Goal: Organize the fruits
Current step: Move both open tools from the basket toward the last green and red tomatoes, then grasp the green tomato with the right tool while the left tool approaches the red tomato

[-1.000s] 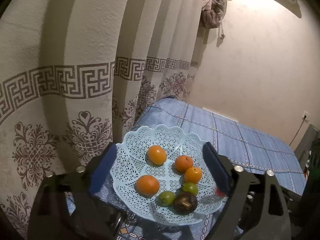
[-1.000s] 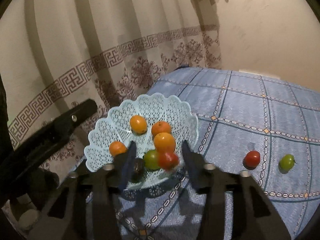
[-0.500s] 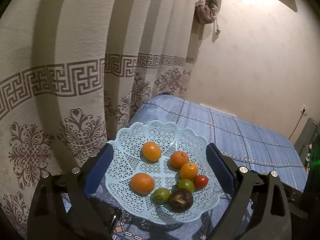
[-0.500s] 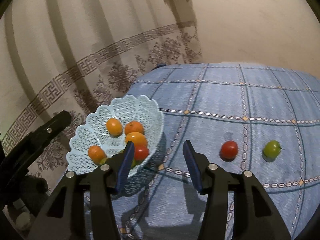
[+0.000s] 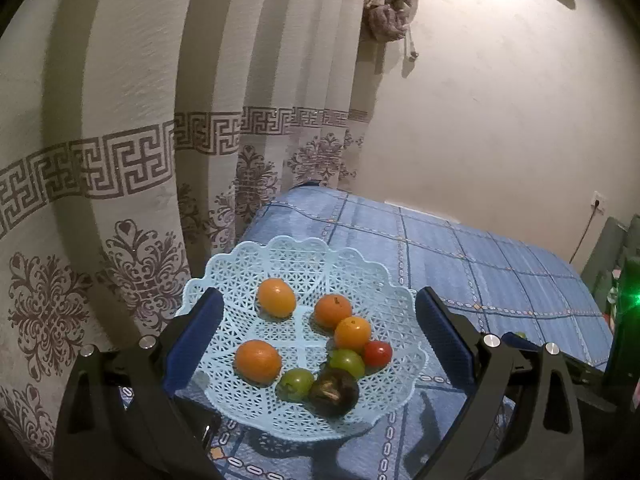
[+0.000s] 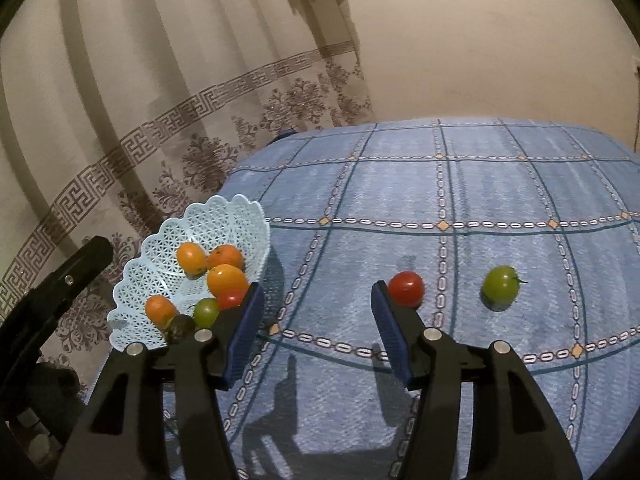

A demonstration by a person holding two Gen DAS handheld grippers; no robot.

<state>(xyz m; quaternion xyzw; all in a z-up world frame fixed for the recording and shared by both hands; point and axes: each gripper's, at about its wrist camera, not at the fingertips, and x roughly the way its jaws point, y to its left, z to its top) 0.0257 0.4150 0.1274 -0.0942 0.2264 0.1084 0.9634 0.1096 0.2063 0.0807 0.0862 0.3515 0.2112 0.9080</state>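
1. Nearest, both tools hold nothing: the right gripper (image 6: 318, 312) gapes wide over the blue cloth (image 6: 460, 192); the left gripper (image 5: 316, 328) spreads wide around the basket (image 5: 304, 256), not clamping it.
2. Done, I judge: eight fruits sit in the basket on the left, namely four oranges (image 5: 258, 361), two green fruits (image 5: 347, 362), one red tomato (image 5: 377, 353) and one dark fruit (image 5: 333, 391).
3. Left to do: two fruits lie farther right on the cloth (well apart from the basket), a red one (image 6: 406, 288) just beyond the right gripper's right finger and a green one (image 6: 500, 288) right of it.
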